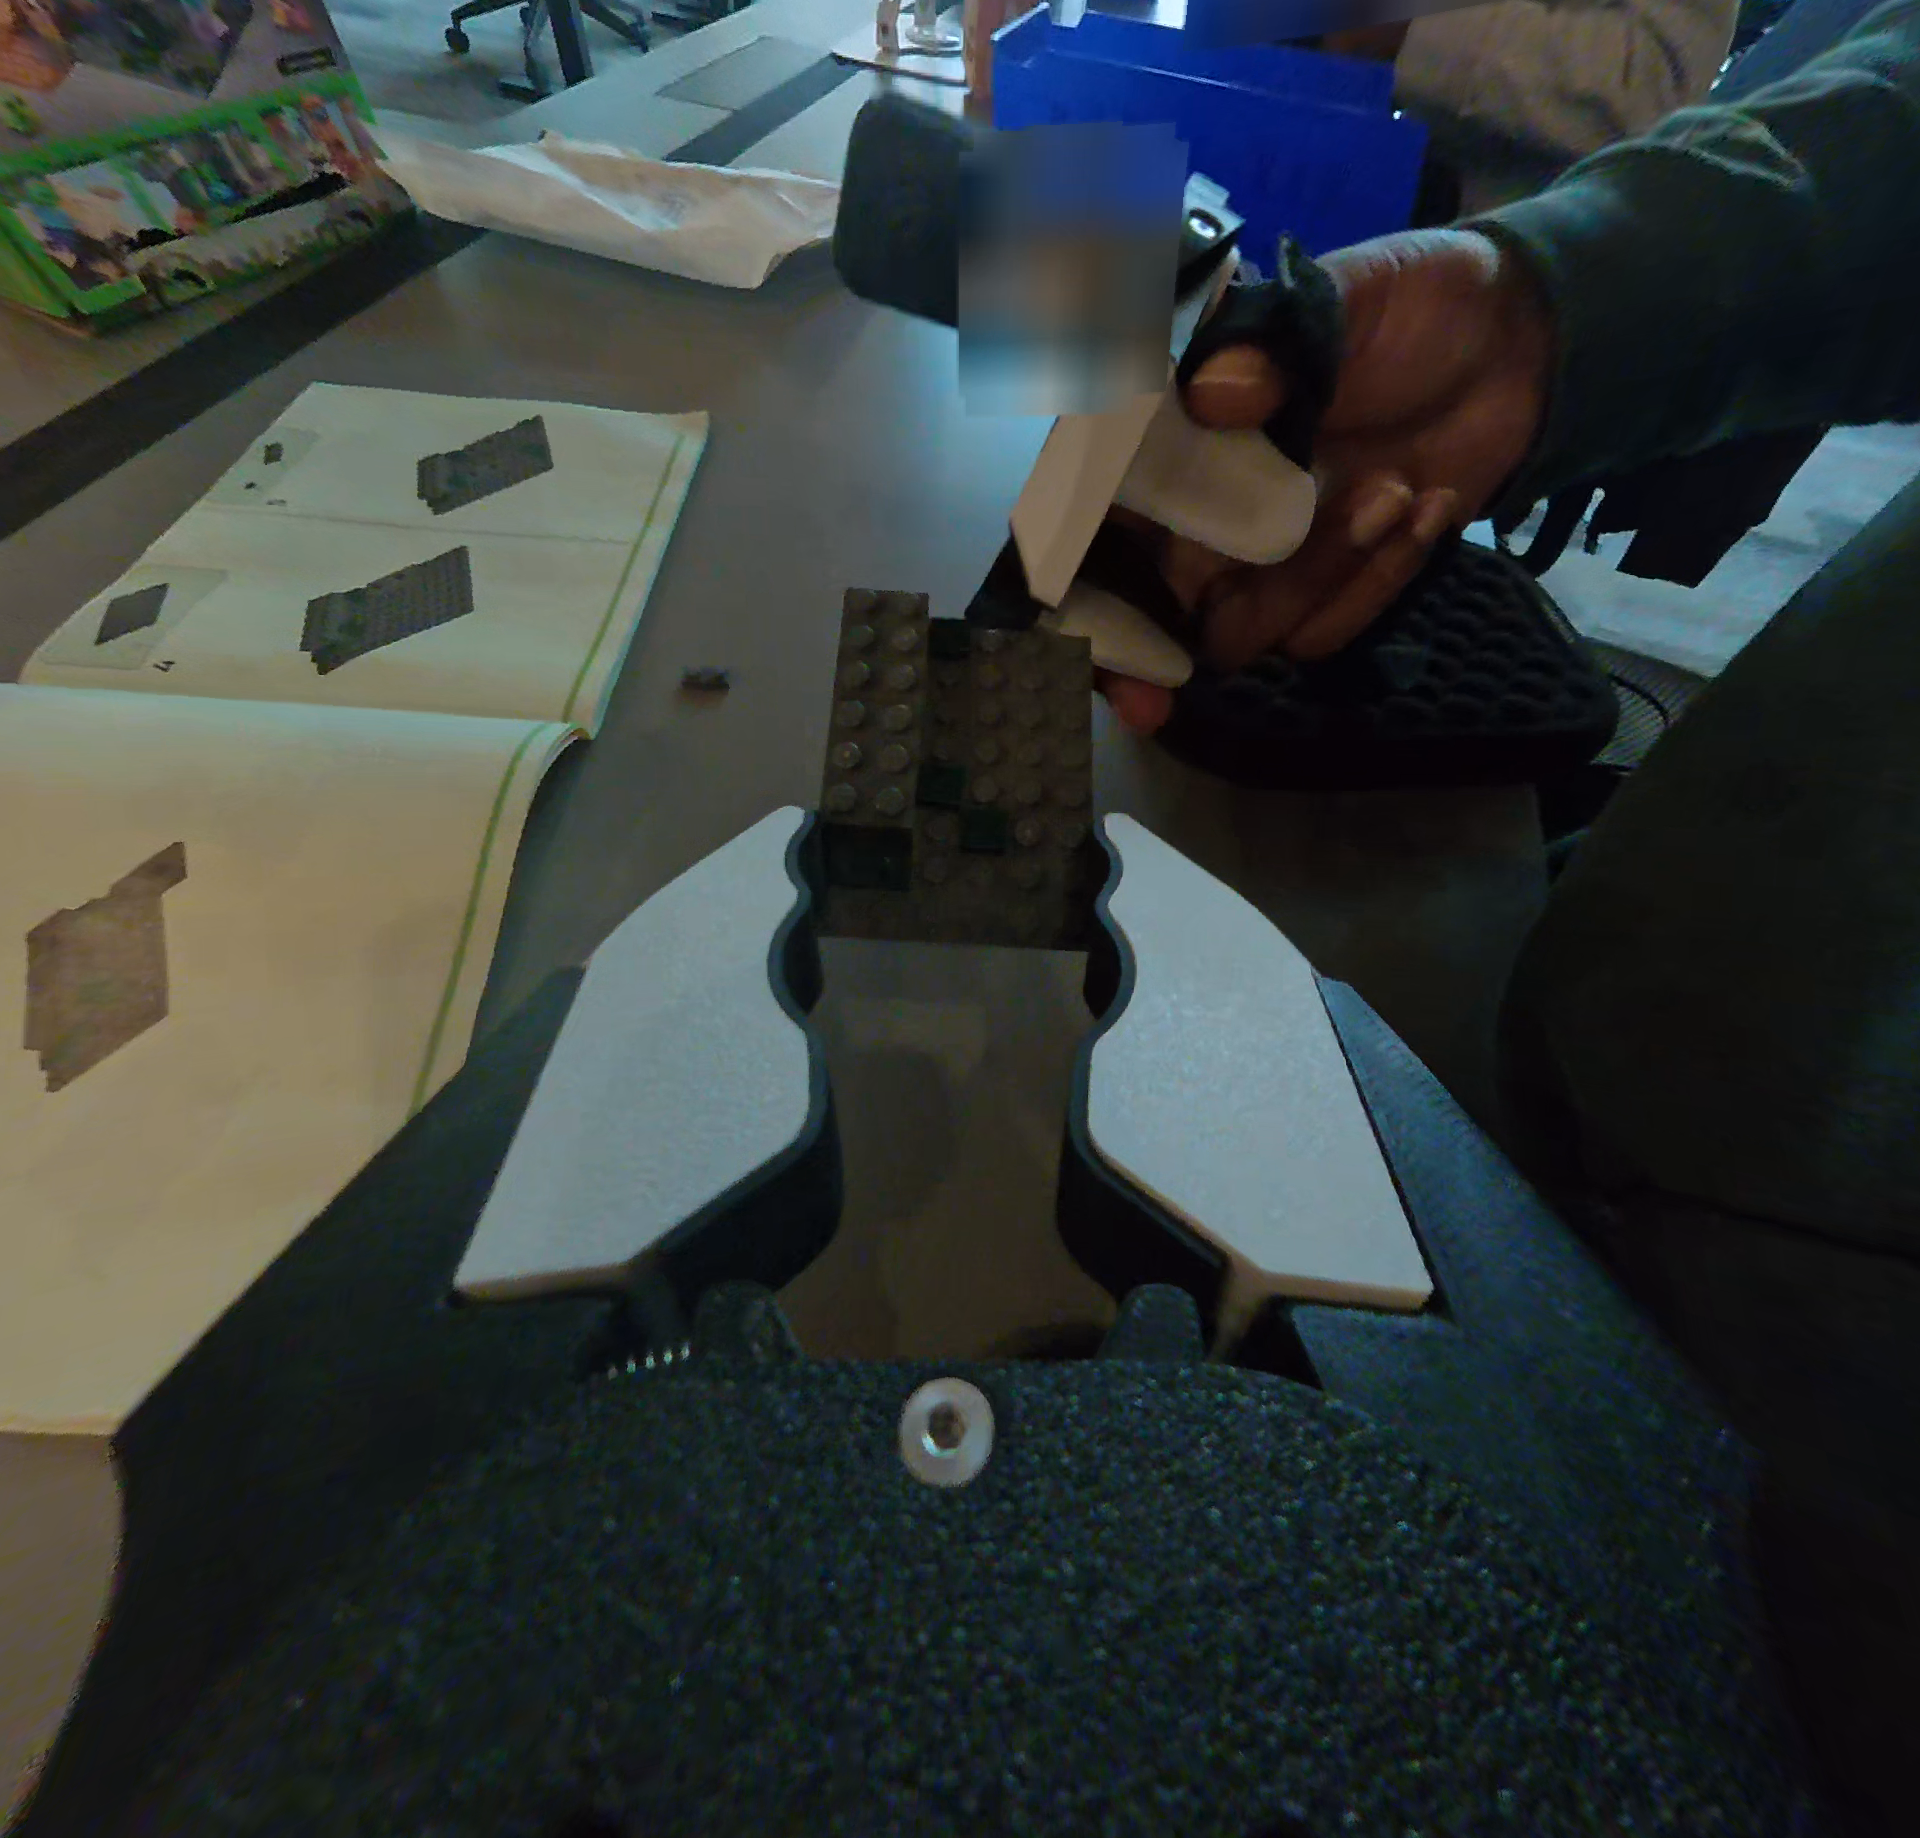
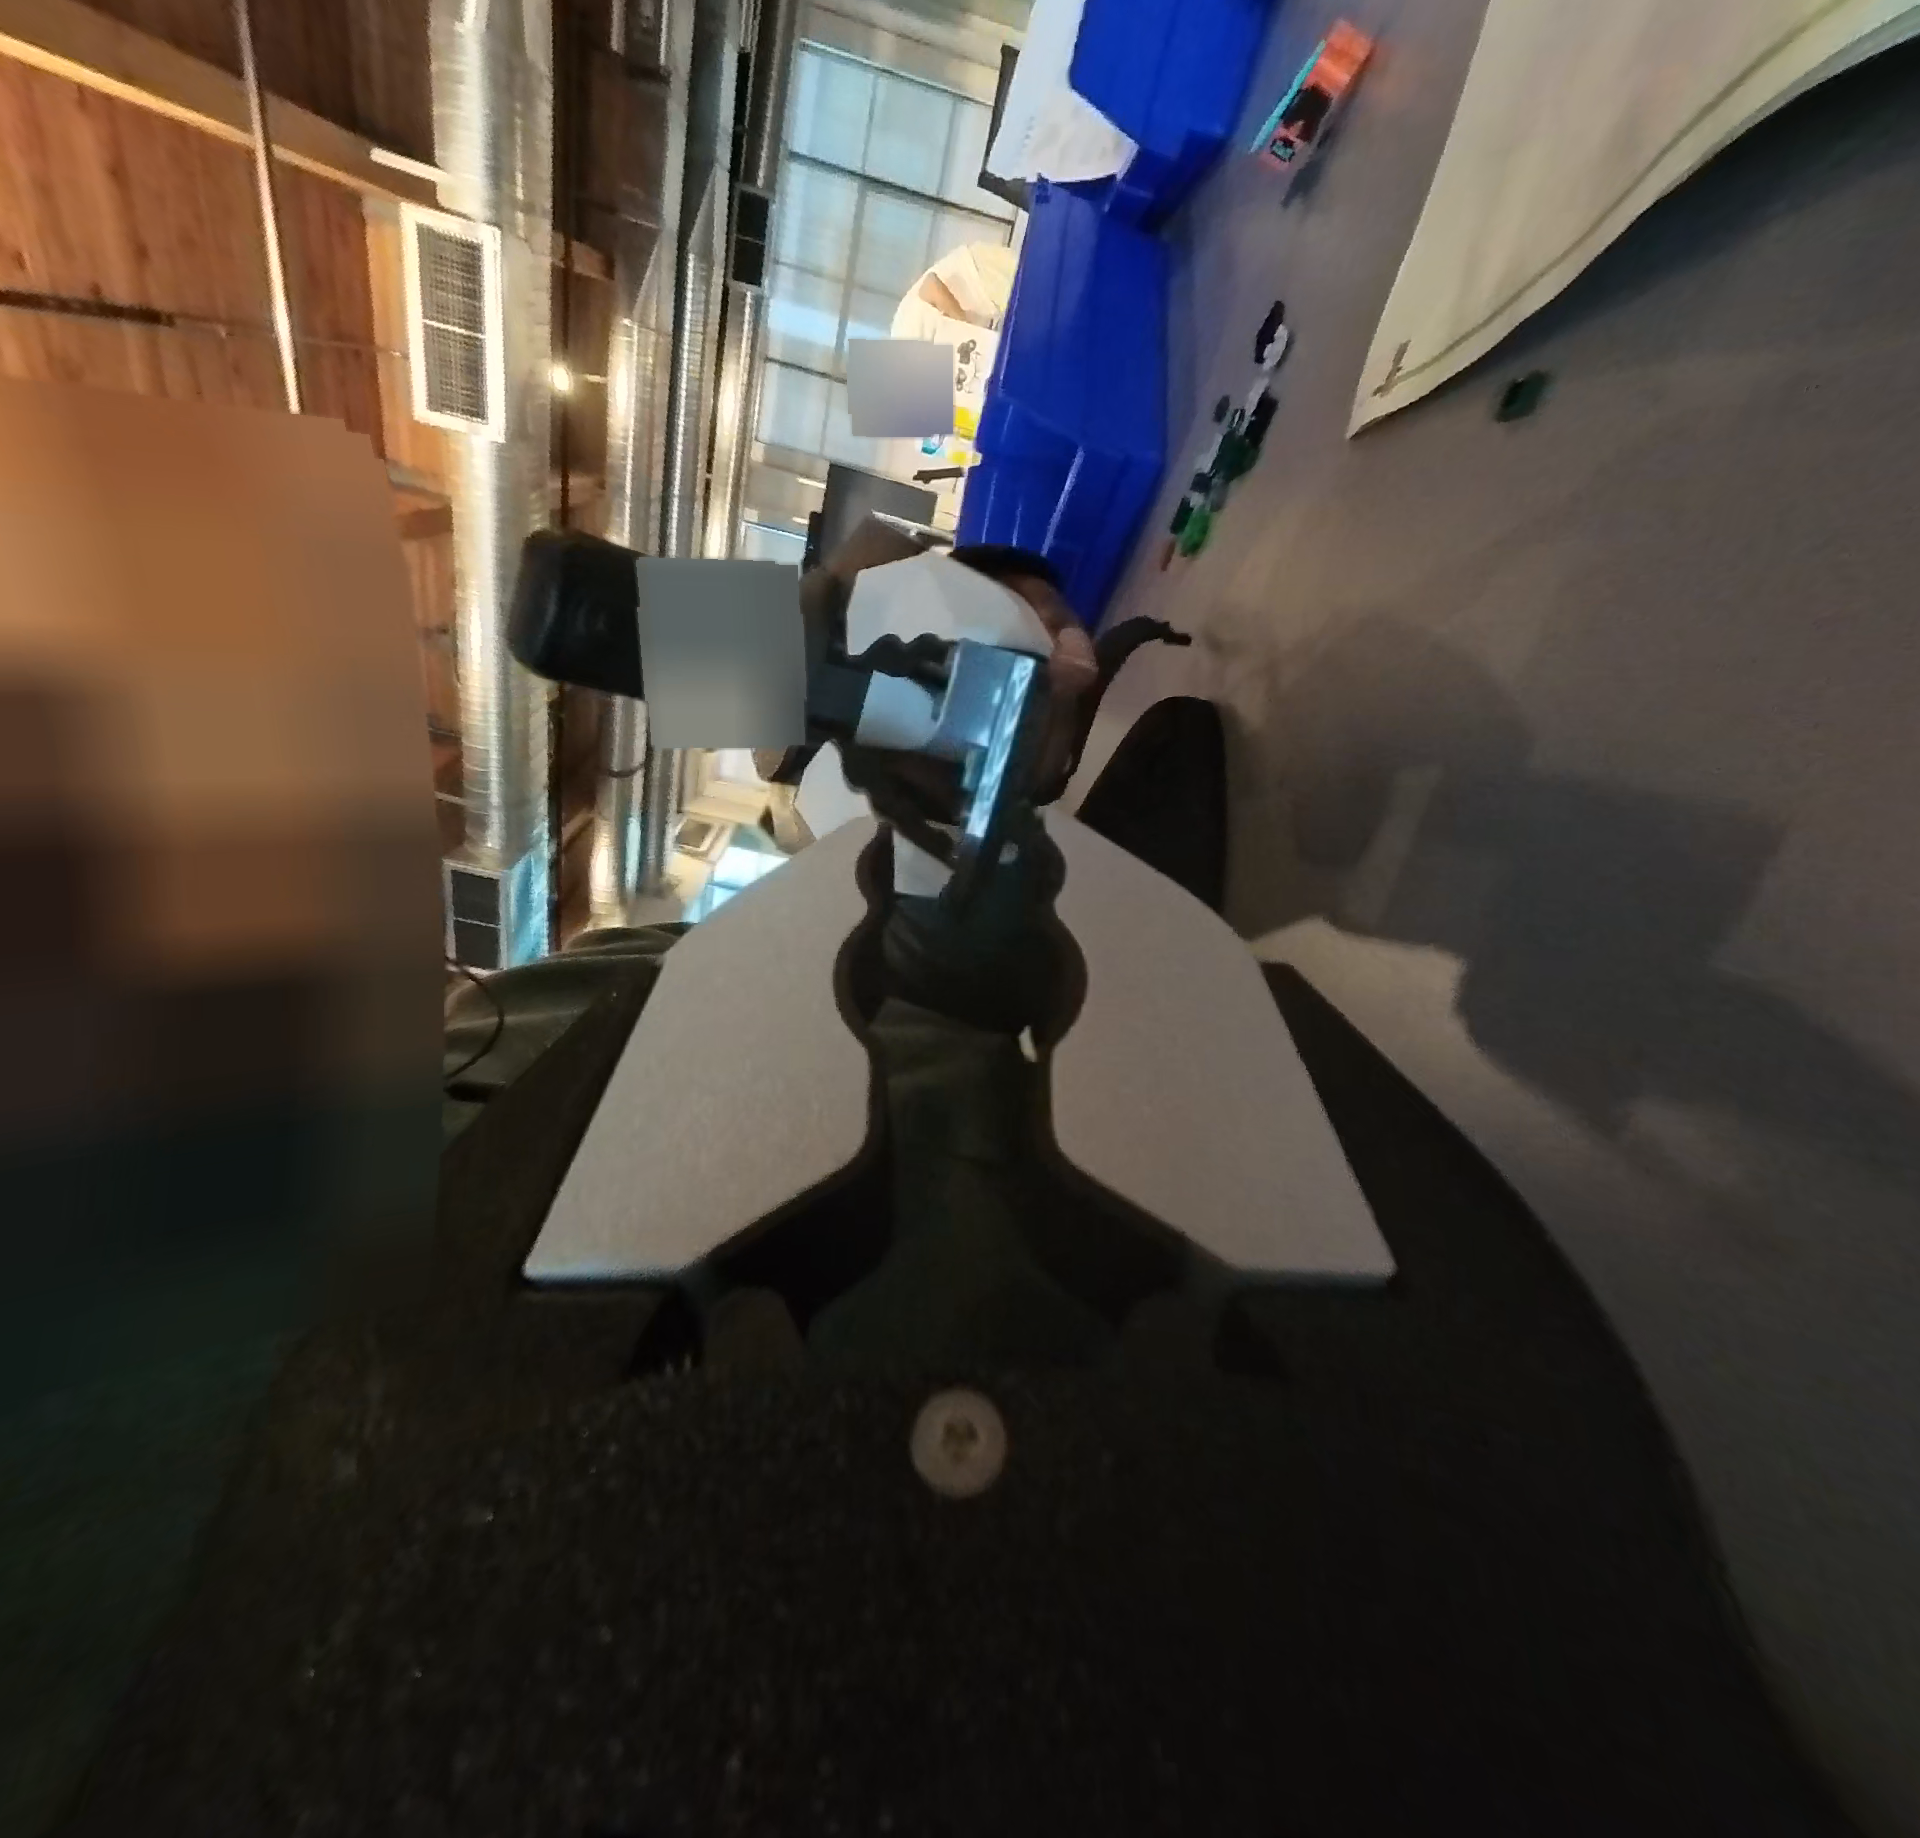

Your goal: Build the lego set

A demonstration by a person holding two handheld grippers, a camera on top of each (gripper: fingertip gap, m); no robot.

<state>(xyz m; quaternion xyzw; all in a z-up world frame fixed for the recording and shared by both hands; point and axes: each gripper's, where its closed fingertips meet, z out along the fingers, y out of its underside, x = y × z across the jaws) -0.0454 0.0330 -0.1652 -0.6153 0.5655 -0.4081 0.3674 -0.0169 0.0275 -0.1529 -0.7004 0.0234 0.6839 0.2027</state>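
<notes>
Gripping grey plate assembly (image 1: 961, 780), left hand-held gripper (image 1: 951, 879), instruction booklet (image 1: 312, 749) beside

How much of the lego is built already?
Only the start. A dark grey base plate carries a long studded brick and a few small dark tiles. The left gripper clamps the plate's near end, while the right gripper touches its tip down at the far corner, seemingly pressing a small piece on. The open instruction booklet shows early steps, and one loose piece waits on the table, so most remains.
</notes>
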